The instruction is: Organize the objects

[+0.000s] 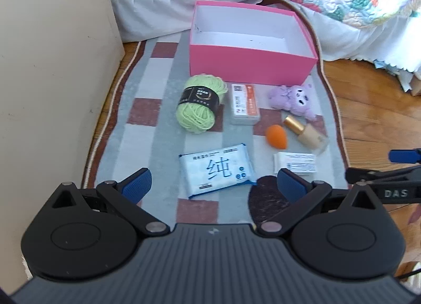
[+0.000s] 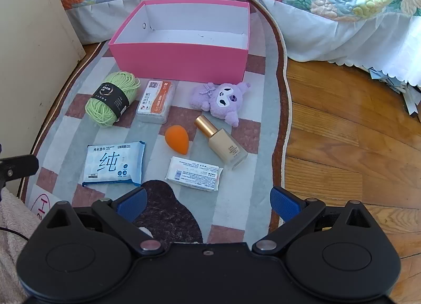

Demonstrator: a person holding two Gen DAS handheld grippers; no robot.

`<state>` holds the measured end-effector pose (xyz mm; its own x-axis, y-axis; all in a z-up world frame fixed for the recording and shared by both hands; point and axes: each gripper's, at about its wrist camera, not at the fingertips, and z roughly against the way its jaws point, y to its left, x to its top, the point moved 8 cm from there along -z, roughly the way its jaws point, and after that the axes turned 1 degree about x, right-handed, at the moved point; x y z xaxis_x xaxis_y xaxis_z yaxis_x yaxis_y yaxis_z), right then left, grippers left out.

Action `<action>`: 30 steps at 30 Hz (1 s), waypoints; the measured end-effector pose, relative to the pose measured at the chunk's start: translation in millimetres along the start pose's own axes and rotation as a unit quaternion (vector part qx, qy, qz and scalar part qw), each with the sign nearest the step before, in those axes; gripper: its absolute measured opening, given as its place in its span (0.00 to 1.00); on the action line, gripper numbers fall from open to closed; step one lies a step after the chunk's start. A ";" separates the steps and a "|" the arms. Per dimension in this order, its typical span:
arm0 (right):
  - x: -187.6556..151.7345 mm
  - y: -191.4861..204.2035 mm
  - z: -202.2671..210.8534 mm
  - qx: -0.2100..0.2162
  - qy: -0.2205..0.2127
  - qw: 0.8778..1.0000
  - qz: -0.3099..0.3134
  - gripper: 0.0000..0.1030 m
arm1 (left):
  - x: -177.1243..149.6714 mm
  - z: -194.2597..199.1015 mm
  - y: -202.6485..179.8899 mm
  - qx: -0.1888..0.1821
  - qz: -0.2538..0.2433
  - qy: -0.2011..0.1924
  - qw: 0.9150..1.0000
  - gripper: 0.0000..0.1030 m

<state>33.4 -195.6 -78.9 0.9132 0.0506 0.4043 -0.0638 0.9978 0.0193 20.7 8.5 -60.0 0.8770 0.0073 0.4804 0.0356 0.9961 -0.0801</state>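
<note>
Pink box (image 2: 181,64) sits empty at twelve o'clock; both tongs (image 1: 213,185) (image 2: 208,202) spread wide, the round orange sponge (image 2: 176,138) could roll off.

You have a pink box (image 2: 181,63), white inside, on a grey, white and brown checked rug (image 2: 236,198). Near it lie light green yarn (image 2: 111,98), a purple plush (image 2: 221,100) and an orange sponge (image 2: 176,138).

Your left gripper (image 1: 213,184) hangs with jaws wide apart above the blue-and-white wet-wipe pack (image 1: 217,171). Beyond it, the green yarn ball (image 1: 200,104) lies near the empty pink cardboard box (image 1: 250,43).
</note>
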 end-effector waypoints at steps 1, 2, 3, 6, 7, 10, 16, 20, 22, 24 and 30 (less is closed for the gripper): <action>0.6 0.4 0.0 -0.001 0.000 1.000 0.001 0.98 | 0.2 0.6 0.2 -0.002 0.002 -0.001 1.000 1.00; 1.5 0.7 0.1 -0.003 0.000 1.000 0.001 0.98 | 0.4 0.9 0.5 -0.003 0.003 -0.002 1.000 1.00; 1.9 0.7 -0.3 -0.004 -0.001 1.000 0.001 0.98 | 0.5 0.7 1.3 -0.003 0.005 -0.002 1.000 1.00; 3.0 0.9 -0.6 -0.004 -0.001 1.000 0.002 0.98 | 0.4 0.0 2.8 -0.001 0.006 -0.001 1.000 1.00; 3.5 1.2 -0.7 -0.004 -0.001 1.000 0.003 0.98 | 0.3 -0.1 3.8 0.003 0.006 -0.002 1.000 1.00; 5.7 0.9 -1.8 -0.002 -0.001 1.000 0.004 0.98 | 0.6 0.2 5.5 0.008 0.005 -0.004 1.000 1.00; 8.0 2.1 -4.2 0.001 0.000 1.000 0.004 0.98 | 1.3 -1.0 5.6 0.005 0.012 -0.006 1.000 1.00; 6.6 3.7 -6.5 0.007 0.005 1.000 0.002 0.98 | 0.6 -5.0 6.1 0.004 0.024 0.004 1.000 1.00; 6.6 3.8 -7.4 0.008 0.005 1.000 0.001 0.98 | 0.3 -4.3 5.5 0.003 0.028 0.006 1.000 1.00; 7.5 3.7 -8.7 0.007 0.007 1.000 0.001 0.98 | 0.0 -2.8 4.2 -0.004 0.032 0.007 0.999 1.00; 8.4 5.4 -9.0 0.010 0.006 1.000 0.003 0.98 | -1.7 -3.9 1.9 -0.027 0.046 0.022 0.998 1.00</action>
<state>44.4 -189.4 -83.6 0.9179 0.0570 0.3927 -0.0768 0.9964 0.0348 21.2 10.1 -64.3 0.8984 0.0931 0.4293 -0.0213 0.9854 -0.1691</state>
